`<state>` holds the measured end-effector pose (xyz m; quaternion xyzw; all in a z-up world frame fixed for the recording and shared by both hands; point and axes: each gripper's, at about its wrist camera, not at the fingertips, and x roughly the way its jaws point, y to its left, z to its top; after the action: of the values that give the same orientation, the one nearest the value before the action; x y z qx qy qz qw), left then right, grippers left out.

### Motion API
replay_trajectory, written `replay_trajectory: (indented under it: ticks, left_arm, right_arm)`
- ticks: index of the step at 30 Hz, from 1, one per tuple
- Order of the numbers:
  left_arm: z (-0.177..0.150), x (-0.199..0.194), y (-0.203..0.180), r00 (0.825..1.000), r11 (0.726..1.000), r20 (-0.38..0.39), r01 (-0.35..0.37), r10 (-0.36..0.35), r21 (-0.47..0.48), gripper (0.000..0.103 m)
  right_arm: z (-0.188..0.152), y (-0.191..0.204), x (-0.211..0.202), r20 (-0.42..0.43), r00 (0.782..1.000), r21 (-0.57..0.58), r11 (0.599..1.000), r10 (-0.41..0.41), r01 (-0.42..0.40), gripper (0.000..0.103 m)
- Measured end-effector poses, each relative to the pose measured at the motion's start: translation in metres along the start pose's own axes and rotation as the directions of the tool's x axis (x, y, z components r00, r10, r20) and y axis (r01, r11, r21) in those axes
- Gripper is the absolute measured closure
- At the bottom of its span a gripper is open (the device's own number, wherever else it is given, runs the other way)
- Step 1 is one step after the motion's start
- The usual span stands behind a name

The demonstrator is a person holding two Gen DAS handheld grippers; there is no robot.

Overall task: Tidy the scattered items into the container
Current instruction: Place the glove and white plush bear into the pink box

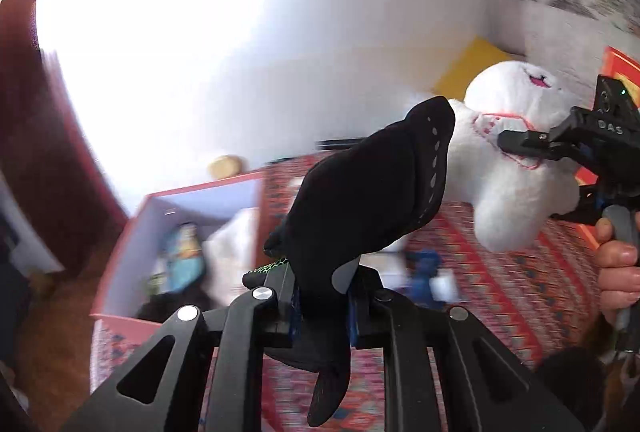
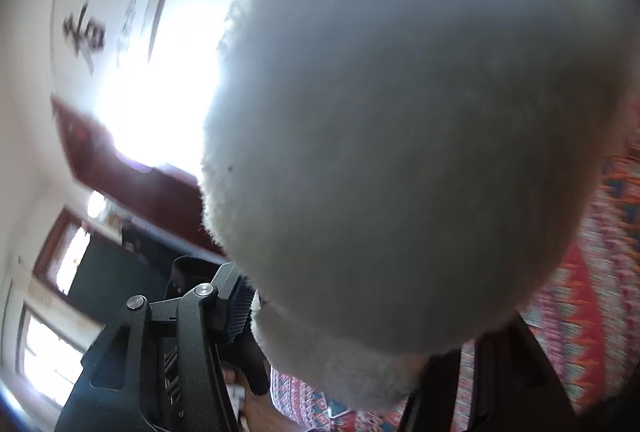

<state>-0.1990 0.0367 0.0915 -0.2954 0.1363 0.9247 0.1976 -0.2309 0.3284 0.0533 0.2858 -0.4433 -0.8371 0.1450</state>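
My left gripper is shut on a black glove and holds it up in the air, its fingers hanging down behind the jaws. The pink open box lies below to the left, with toys inside. My right gripper is shut on a white plush toy at the right, lifted above the patterned cloth. In the right wrist view the white plush toy fills most of the frame between my fingers.
A red patterned cloth covers the surface below. A small blue toy and white items lie on it. A yellow and a red board stand at the back right. A white wall is behind.
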Motion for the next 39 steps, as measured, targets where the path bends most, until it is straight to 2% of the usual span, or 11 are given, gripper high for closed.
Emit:
replay_trajectory:
  ticks: [4, 9, 19, 22, 24, 26, 27, 29, 31, 35, 39]
  left_arm:
    - [-0.006, 0.023, 0.09, 0.994, 0.992, -0.046, -0.105, 0.102, -0.076, 0.09]
    - [-0.026, 0.086, 0.205, 0.973, 0.958, -0.178, -0.183, 0.145, -0.22, 0.09]
    - [-0.062, 0.192, 0.28, 0.925, 0.934, -0.351, -0.247, 0.147, -0.259, 0.086]
    - [-0.069, 0.197, 0.275, 0.918, 0.923, -0.369, -0.259, 0.144, -0.284, 0.063]
    - [-0.068, 0.191, 0.268, 0.917, 0.919, -0.364, -0.276, 0.163, -0.282, 0.043]
    - [-0.061, 0.18, 0.26, 0.919, 0.916, -0.34, -0.297, 0.199, -0.268, 0.036]
    - [-0.057, 0.174, 0.257, 0.921, 0.915, -0.327, -0.304, 0.212, -0.264, 0.033]
    - [-0.048, 0.16, 0.249, 0.927, 0.916, -0.302, -0.304, 0.221, -0.263, 0.031]
    - [-0.037, 0.153, 0.24, 0.935, 0.923, -0.286, -0.285, 0.208, -0.26, 0.028]
    - [-0.019, 0.159, 0.207, 0.938, 0.947, -0.282, -0.261, 0.202, -0.19, 0.025]
    - [-0.014, 0.187, 0.167, 0.911, 0.956, -0.339, -0.281, 0.237, -0.085, 0.025]
  right_arm:
    - [-0.007, 0.044, 0.092, -0.123, 0.992, -0.086, 0.996, -0.001, -0.009, 0.047]
    - [-0.03, 0.092, 0.225, -0.295, 0.954, -0.216, 0.976, -0.061, -0.005, 0.047]
    - [-0.12, 0.092, 0.409, -0.552, 0.796, -0.347, 0.936, -0.247, 0.05, 0.044]
    - [-0.133, 0.092, 0.421, -0.535, 0.776, -0.455, 0.888, -0.334, 0.068, 0.038]
    - [-0.146, 0.102, 0.424, -0.553, 0.728, -0.567, 0.823, -0.405, 0.027, 0.035]
    - [-0.157, 0.112, 0.416, -0.515, 0.691, -0.683, 0.73, -0.508, 0.027, 0.026]
    - [-0.158, 0.115, 0.406, -0.445, 0.695, -0.733, 0.675, -0.565, 0.079, 0.008]
    - [-0.152, 0.123, 0.377, -0.301, 0.743, -0.799, 0.583, -0.598, 0.146, 0.006]
    - [-0.143, 0.122, 0.337, -0.209, 0.777, -0.814, 0.546, -0.594, 0.199, 0.006]
    - [-0.111, 0.104, 0.227, -0.138, 0.846, -0.766, 0.597, -0.515, 0.238, 0.006]
    - [-0.095, 0.065, 0.143, -0.092, 0.872, -0.686, 0.665, -0.481, 0.295, 0.006]
